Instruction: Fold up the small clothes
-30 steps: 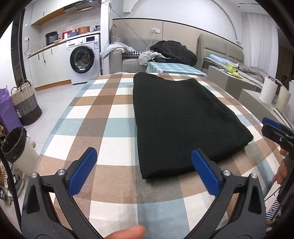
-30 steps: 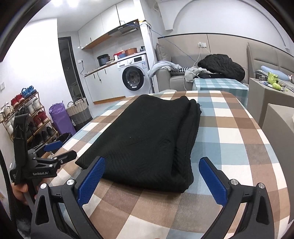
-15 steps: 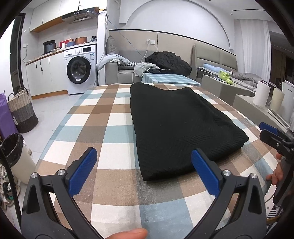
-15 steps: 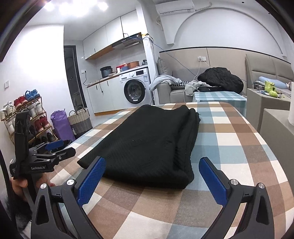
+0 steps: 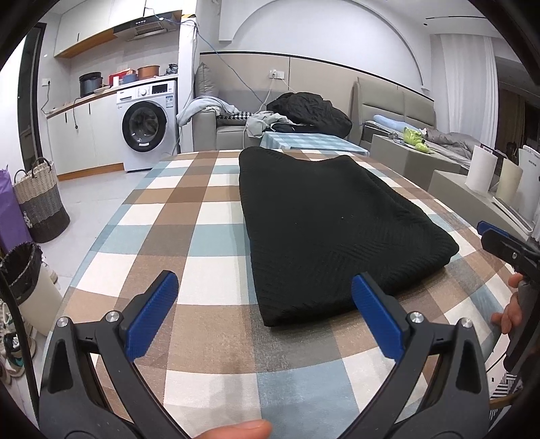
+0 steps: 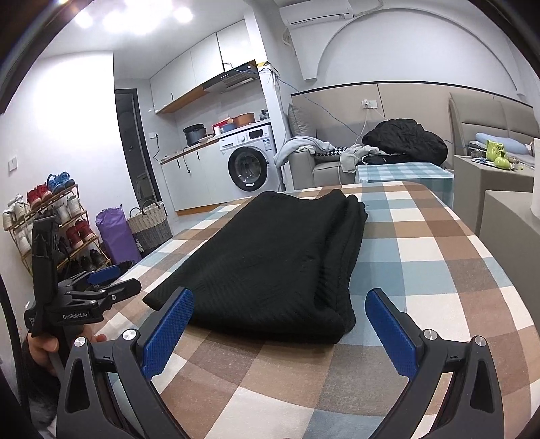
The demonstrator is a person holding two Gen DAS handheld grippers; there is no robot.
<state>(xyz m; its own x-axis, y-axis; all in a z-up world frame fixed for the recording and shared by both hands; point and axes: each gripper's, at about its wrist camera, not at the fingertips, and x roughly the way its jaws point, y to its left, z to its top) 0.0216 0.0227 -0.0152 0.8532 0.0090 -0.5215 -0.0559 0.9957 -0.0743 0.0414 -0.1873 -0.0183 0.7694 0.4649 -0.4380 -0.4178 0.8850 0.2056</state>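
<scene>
Ahead, folded black garment [image 5: 330, 229] on checked table [image 5: 202, 243]; both jaws spread, empty; washing machine [image 5: 146, 126] beyond.

This is a lived-in home, an open room joining kitchen and sitting area. A front-loading washing machine [image 5: 145, 130] sits under a worktop with pots, white wall cabinets [image 6: 189, 76] and a range hood [image 6: 233, 79] above. A grey sofa [image 5: 229, 130] is heaped with clothes, near a shoe rack [image 6: 47, 216] full of sneakers, a woven laundry basket [image 5: 40, 202] and an air conditioner [image 6: 317, 11] high on the wall. A checked cloth covers the counter [image 5: 189, 236].
</scene>
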